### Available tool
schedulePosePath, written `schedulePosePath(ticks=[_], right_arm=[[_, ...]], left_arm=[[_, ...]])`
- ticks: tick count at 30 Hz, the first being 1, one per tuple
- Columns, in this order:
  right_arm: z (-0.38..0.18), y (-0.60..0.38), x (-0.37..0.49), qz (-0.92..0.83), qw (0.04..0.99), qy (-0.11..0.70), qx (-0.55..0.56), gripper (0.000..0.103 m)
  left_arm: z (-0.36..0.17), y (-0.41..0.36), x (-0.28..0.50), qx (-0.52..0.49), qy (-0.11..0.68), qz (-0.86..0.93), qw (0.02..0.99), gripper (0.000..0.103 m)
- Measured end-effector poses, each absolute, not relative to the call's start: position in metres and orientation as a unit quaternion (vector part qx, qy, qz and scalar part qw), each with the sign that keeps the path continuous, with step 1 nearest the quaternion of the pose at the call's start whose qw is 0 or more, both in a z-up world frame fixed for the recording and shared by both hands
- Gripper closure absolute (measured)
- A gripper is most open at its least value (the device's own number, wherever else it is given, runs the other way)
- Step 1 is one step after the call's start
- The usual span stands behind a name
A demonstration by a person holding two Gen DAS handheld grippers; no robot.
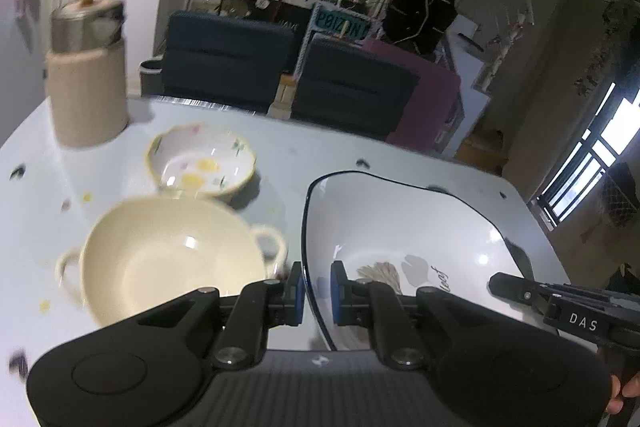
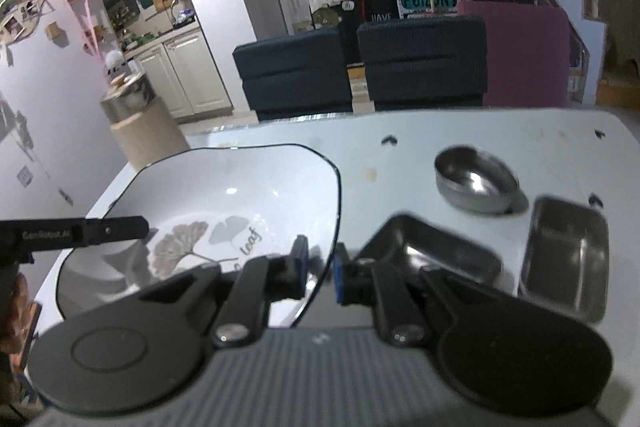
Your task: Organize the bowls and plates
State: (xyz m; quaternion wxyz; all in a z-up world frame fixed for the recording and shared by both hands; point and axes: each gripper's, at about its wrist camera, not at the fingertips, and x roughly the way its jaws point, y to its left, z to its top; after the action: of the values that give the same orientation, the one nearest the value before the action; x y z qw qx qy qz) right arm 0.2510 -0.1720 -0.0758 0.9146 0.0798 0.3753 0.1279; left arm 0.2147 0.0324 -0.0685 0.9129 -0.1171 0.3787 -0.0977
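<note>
A large white plate with a thin black rim and a printed ginkgo leaf (image 1: 404, 227) is held over the pale table (image 1: 36, 163), tilted. The left gripper (image 1: 318, 291) pinches its left rim, one blue pad on each face. The right gripper (image 2: 322, 269) pinches the opposite rim the same way. Left of the left claw sit a cream two-handled bowl (image 1: 168, 259) and, beyond it, a yellow-rimmed flowered bowl (image 1: 202, 163). Right of the right claw lie a round steel bowl (image 2: 476, 179) and two rectangular steel trays (image 2: 564, 255).
</note>
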Motion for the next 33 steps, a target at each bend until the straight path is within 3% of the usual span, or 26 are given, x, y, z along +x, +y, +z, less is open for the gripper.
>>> schedulePosePath(ticks=[16, 33], right_arm=[[-0.112, -0.150, 0.204, 0.142, 0.871, 0.467, 0.053, 0.087], [-0.159, -0.185, 0.209, 0.073, 0.842, 0.532, 0.039, 0.087]], left_arm=[[-0.124, 0.046, 0.167, -0.147, 0.441, -0.063, 0.883, 0.089], [-0.170, -0.009, 0.196, -0.124, 0.494, -0.086, 0.856, 0.089]])
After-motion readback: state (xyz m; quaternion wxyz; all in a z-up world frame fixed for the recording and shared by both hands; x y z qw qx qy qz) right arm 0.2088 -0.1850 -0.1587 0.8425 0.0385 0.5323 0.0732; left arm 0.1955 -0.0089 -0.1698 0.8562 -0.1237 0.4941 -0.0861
